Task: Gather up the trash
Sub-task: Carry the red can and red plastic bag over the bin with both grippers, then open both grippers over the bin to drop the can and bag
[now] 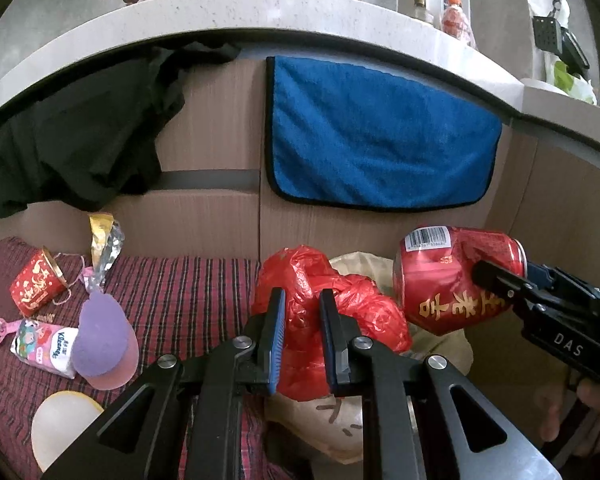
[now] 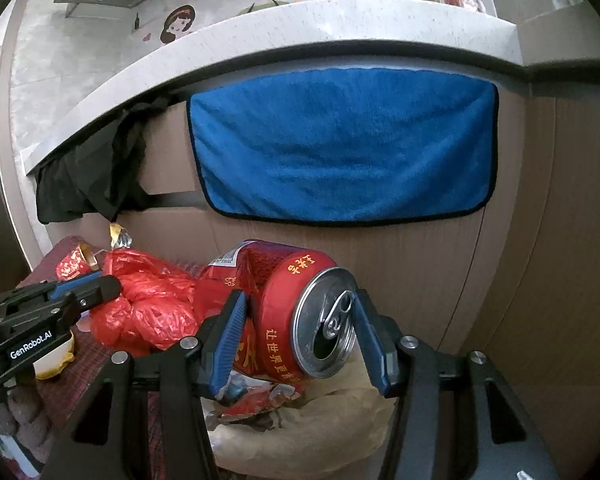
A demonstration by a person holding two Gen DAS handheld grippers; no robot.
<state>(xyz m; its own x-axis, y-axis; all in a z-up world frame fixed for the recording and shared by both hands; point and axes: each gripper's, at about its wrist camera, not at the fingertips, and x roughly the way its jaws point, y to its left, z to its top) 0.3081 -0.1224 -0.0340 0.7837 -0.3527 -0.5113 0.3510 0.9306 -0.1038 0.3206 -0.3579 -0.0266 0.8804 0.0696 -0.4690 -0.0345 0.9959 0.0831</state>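
Note:
My left gripper point(image 1: 302, 320) is shut on a crumpled red plastic bag point(image 1: 332, 320) and holds it over a beige paper bag point(image 1: 340, 432). My right gripper point(image 2: 300, 332) is shut on a dented red drink can point(image 2: 296, 316), also above the beige bag point(image 2: 300, 432). The can shows in the left wrist view point(image 1: 452, 276) just right of the red bag, with my right gripper point(image 1: 496, 280) on it. The red bag point(image 2: 148, 300) and my left gripper point(image 2: 104, 284) show at the left of the right wrist view.
On the striped red cloth point(image 1: 180, 292) lie a red paper cup point(image 1: 36, 284), a foil wrapper point(image 1: 104, 244), a Kleenex pack point(image 1: 48, 346), a purple cup point(image 1: 104, 344) and a pale round thing point(image 1: 60, 428). A blue towel point(image 1: 380, 132) and black cloth point(image 1: 76, 132) hang on the cabinet behind.

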